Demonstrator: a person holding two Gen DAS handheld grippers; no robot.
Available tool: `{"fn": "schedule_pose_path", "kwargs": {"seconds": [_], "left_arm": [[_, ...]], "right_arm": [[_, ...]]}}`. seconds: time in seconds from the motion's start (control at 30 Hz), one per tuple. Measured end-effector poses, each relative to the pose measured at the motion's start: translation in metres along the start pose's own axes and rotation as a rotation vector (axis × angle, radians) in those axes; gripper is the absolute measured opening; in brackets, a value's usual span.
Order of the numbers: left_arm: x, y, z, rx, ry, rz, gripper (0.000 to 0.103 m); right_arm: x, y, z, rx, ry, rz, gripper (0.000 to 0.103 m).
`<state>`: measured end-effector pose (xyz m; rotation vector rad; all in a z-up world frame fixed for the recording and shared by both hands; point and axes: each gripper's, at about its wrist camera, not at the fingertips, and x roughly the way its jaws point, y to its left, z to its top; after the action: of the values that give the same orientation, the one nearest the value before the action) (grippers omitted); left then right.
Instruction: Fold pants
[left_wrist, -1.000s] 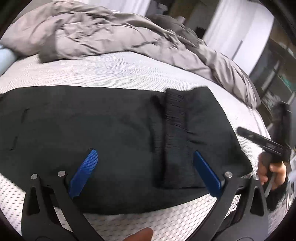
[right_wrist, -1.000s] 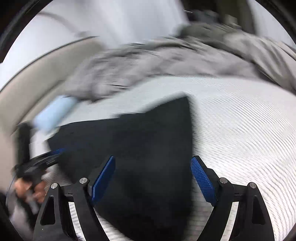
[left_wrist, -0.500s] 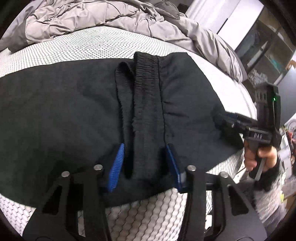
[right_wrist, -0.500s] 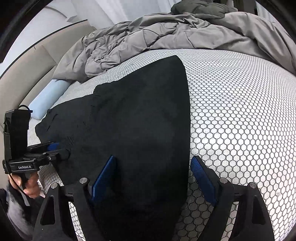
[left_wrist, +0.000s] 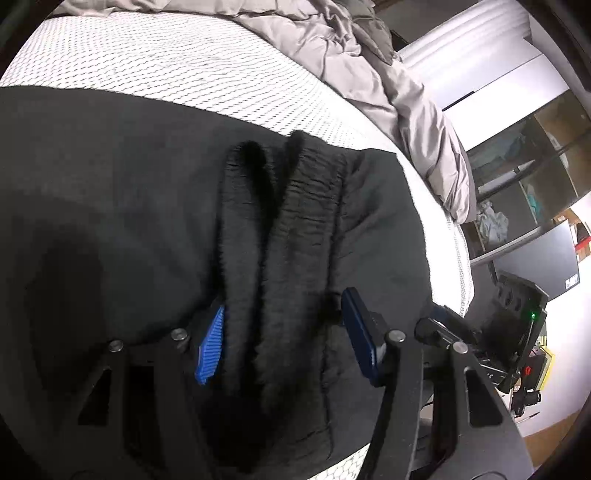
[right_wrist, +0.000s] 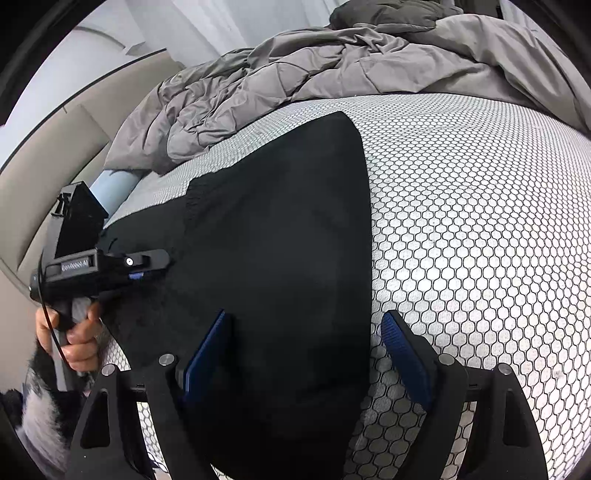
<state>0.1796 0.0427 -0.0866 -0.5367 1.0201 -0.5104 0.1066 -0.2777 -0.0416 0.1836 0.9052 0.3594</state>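
Observation:
Black pants (left_wrist: 122, 221) lie flat on the white honeycomb mattress (left_wrist: 166, 62). Their ribbed waistband (left_wrist: 306, 221) is bunched into upright ridges between my left gripper's blue fingers. My left gripper (left_wrist: 284, 332) is partly closed around that waistband, pads pressing its sides. In the right wrist view the pants (right_wrist: 280, 229) run away from me as a dark wedge. My right gripper (right_wrist: 310, 354) is open, its jaws straddling the pants' right edge near the mattress's front. The left gripper (right_wrist: 147, 266) shows at the left there, at the pants' edge.
A rumpled grey duvet (right_wrist: 314, 70) is heaped along the far side of the bed, and also shows in the left wrist view (left_wrist: 399, 81). A light blue pillow (right_wrist: 110, 184) lies by the beige headboard (right_wrist: 44, 173). Shelves (left_wrist: 524, 177) stand beyond the bed's right edge.
My left gripper dropped onto the pants and narrowed around the waistband, bunching it. My right gripper moved in low over the pants' edge and stayed open.

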Motion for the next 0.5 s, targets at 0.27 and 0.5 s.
{"fn": "schedule_pose_path", "kwargs": {"seconds": [0.27, 0.5], "left_arm": [[-0.027, -0.026, -0.009, 0.093, -0.169, 0.047, 0.008], [-0.097, 0.012, 0.001, -0.026, -0.307, 0.133, 0.008]], "right_arm": [[0.004, 0.006, 0.008, 0.018, -0.014, 0.004, 0.085], [0.004, 0.024, 0.016, 0.013, -0.049, 0.037, 0.085]]}}
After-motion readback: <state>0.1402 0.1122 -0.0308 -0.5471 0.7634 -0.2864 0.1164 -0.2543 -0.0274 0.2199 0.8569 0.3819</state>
